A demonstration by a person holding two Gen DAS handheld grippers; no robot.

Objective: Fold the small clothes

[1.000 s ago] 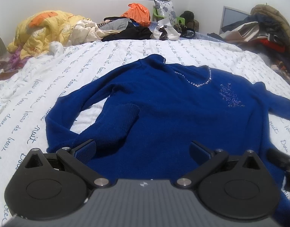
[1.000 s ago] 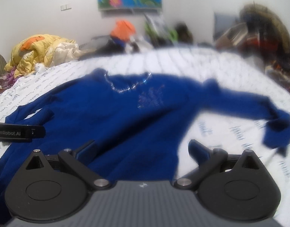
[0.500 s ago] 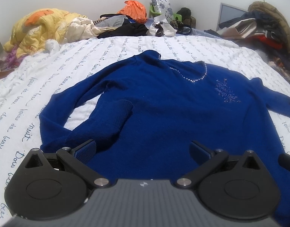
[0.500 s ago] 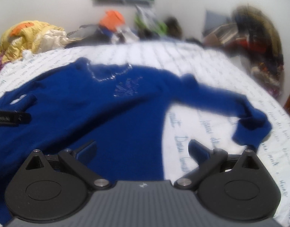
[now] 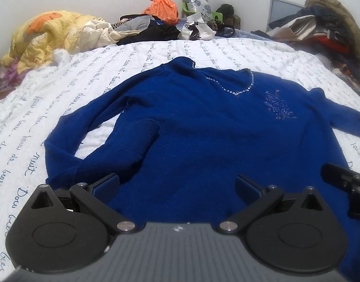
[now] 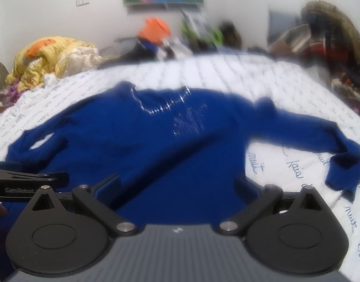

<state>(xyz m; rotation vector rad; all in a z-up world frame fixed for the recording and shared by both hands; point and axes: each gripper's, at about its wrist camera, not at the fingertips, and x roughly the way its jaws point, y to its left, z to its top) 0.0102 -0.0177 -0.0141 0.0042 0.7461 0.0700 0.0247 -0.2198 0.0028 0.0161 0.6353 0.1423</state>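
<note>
Now both grippers, left (image 5: pixel 176 185) and right (image 6: pixel 175 184), pulled back over blue sweater (image 5: pixel 203 127), jaws wide, empty; folding unstarted.

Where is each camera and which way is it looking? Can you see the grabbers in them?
Left wrist view: sits on the left gripper, looking forward along its open fingers over the blue sweater on the white bedsheet; the right gripper's tip pokes in at the right edge.
Right wrist view: sits on the right gripper, open too, facing the same way but blurry; the left gripper's side shows at the left edge.
Both share the sweater, the yellow quilt and the orange bag.
</note>
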